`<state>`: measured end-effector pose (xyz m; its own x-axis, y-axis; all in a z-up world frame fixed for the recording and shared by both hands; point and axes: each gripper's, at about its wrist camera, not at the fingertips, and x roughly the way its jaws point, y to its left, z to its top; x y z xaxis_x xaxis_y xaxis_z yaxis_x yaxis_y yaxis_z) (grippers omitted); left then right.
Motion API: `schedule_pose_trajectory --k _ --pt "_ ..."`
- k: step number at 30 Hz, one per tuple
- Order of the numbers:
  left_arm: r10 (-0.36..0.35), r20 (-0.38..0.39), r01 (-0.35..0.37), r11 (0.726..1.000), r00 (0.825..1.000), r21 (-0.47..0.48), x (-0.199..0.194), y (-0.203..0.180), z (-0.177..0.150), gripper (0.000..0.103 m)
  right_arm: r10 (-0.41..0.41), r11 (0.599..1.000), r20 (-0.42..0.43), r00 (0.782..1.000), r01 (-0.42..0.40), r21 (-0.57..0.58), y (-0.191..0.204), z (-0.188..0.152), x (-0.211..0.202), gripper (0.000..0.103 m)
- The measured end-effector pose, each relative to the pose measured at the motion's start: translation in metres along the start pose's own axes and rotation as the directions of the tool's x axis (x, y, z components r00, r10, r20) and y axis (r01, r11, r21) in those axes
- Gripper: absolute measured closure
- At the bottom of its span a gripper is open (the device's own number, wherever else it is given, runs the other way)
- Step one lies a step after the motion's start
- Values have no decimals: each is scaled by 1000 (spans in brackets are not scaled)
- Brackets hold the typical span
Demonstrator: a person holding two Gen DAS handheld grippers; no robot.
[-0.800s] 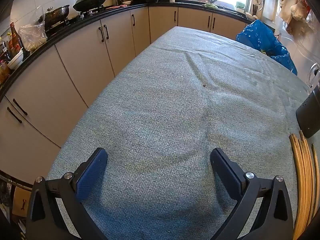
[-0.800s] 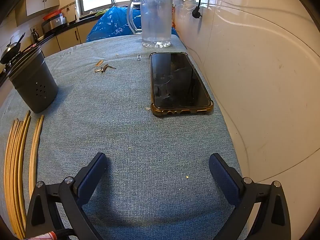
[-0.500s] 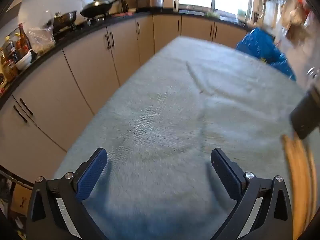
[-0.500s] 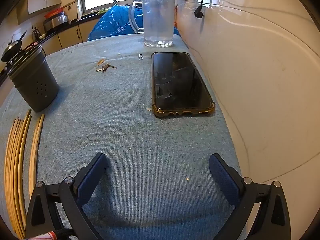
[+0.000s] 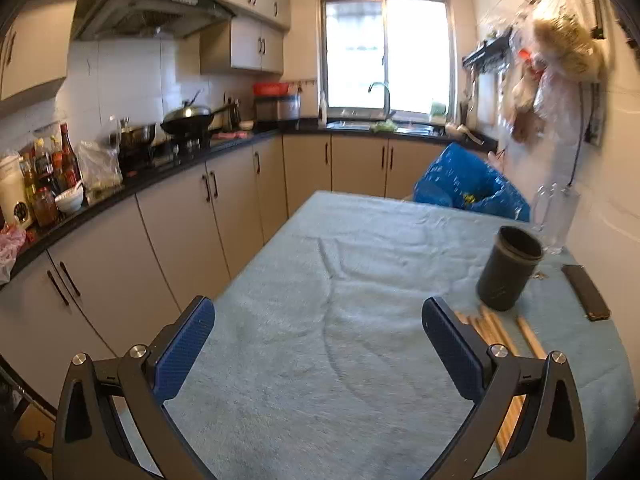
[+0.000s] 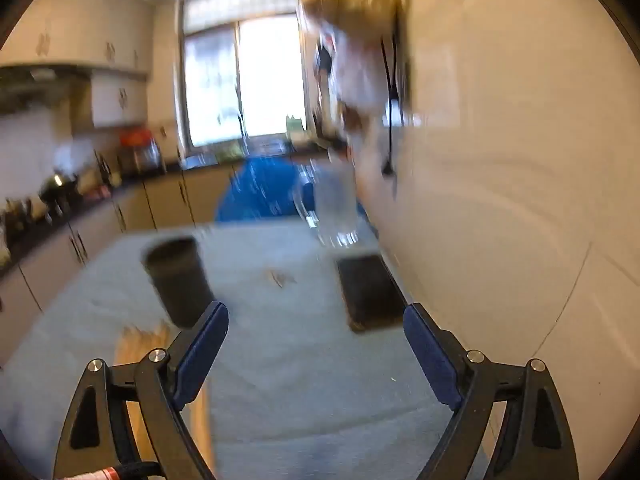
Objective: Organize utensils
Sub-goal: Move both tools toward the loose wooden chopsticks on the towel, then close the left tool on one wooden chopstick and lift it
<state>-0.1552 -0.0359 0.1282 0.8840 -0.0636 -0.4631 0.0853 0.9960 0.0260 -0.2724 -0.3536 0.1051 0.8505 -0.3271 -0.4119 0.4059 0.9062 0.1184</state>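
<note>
One holder (image 5: 507, 272); five visible chopsticks (image 5: 494, 330)

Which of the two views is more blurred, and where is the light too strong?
The right wrist view is heavily smeared by motion: the dark holder, the phone and the glass jug have soft edges. The left wrist view is much sharper, though the chopsticks are slightly soft. In both views the window is overexposed, nearly white.

right view motion-blurred – chopsticks (image 5: 505, 334) partly behind claw.
</note>
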Motion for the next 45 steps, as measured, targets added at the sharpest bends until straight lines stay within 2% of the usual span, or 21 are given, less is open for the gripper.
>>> schedule_pose_trajectory --k 2,4,6,8,9,11,13,15,18,22,23,28,32,34,39,41,43,45 --pt "-8 7 8 1000 1000 21 -12 -4 0 0 52 999 -16 999 -51 7 10 -5 -10 11" --pt "-34 13 33 999 999 43 -23 -8 0 0 83 997 10 997 -83 5 20 -11 -24 11" --pt "-67 14 66 996 998 56 -29 -7 4 0 70 997 54 996 -70 -16 31 -15 -41 11" --pt "-76 11 75 995 997 73 -34 -13 -6 0 55 998 109 993 -53 -28 40 -19 -65 11" --pt "-79 9 78 994 997 80 -36 -14 -7 0 55 998 123 991 -52 -22 32 -2 -46 11" --pt "-83 0 83 993 997 84 -41 -12 -11 0 38 999 188 981 -37 -11 28 0 -67 11" --pt "-93 -7 93 993 996 77 -46 -11 -13 0 42 999 217 975 -39 -17 25 0 -81 6" --pt "-109 -28 111 992 994 62 -47 -11 -16 0 74 997 163 984 -66 -51 27 -3 -75 5" --pt "-149 -88 152 988 985 27 -39 -13 -20 0 82 995 24 996 -81 -58 29 -13 -55 6" --pt "-218 -175 225 974 960 19 -22 -30 -30 1 168 986 -108 980 -167 21 11 -20 -41 13" --pt "-228 -192 237 971 954 24 -16 -37 -32 2 173 985 -122 977 -171 26 8 -22 -38 13" --pt "-235 -314 266 962 920 61 29 -71 -41 28 192 981 -176 965 -187 47 -7 -33 -20 18" --pt "-219 -380 261 963 899 62 68 -95 -48 34 215 976 -204 955 -204 73 -12 -38 -1 20" --pt "-218 -420 262 964 881 48 84 -104 -53 40 224 974 -212 951 -211 79 -12 -38 8 20" --pt "-231 -471 268 963 851 11 115 -117 -57 42 262 965 -235 936 -251 76 -11 -41 31 20" --pt "-227 -481 267 964 847 15 121 -125 -59 44 279 960 -246 928 -267 82 -10 -43 39 20" --pt "-186 -493 246 968 850 58 127 -130 -60 59 292 956 -255 922 -279 88 -10 -45 47 20" --pt "-176 -484 234 970 857 61 128 -132 -59 64 306 952 -262 915 -292 94 -8 -47 52 20"
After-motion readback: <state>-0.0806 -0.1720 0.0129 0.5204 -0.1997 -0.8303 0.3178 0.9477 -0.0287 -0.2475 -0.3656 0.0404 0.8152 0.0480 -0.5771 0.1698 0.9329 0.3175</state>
